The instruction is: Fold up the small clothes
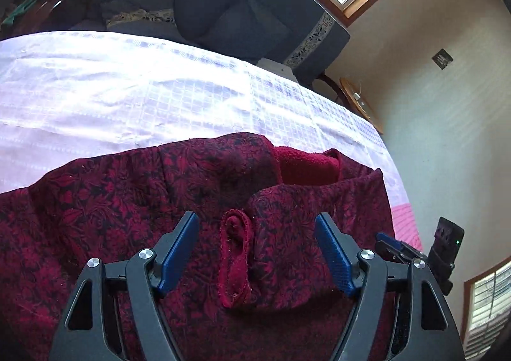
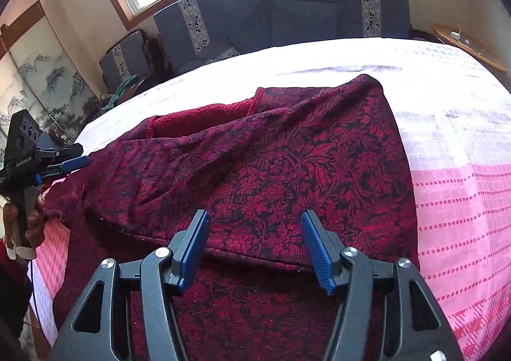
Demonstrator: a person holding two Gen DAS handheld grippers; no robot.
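Note:
A dark red garment with a black floral print [image 1: 127, 201] lies spread on the table, with plain red fleece lining [image 1: 306, 166] showing at its far side. My left gripper [image 1: 257, 227] is open just above it, its jaws either side of a small rolled red loop [image 1: 234, 259]. My right gripper [image 2: 255, 223] is open above the garment [image 2: 287, 163], over a folded edge that crosses just below its fingertips. The right gripper also shows at the right edge of the left wrist view [image 1: 392, 241], and the left one at the left edge of the right wrist view [image 2: 72, 164].
The table carries a white and pink checked cloth [image 2: 453, 144] [image 1: 127, 89]. A dark blue sofa [image 2: 287, 19] stands behind it under a window. A round wooden side table [image 1: 357, 99] sits at the far right. A painted screen [image 2: 41, 80] stands at the left.

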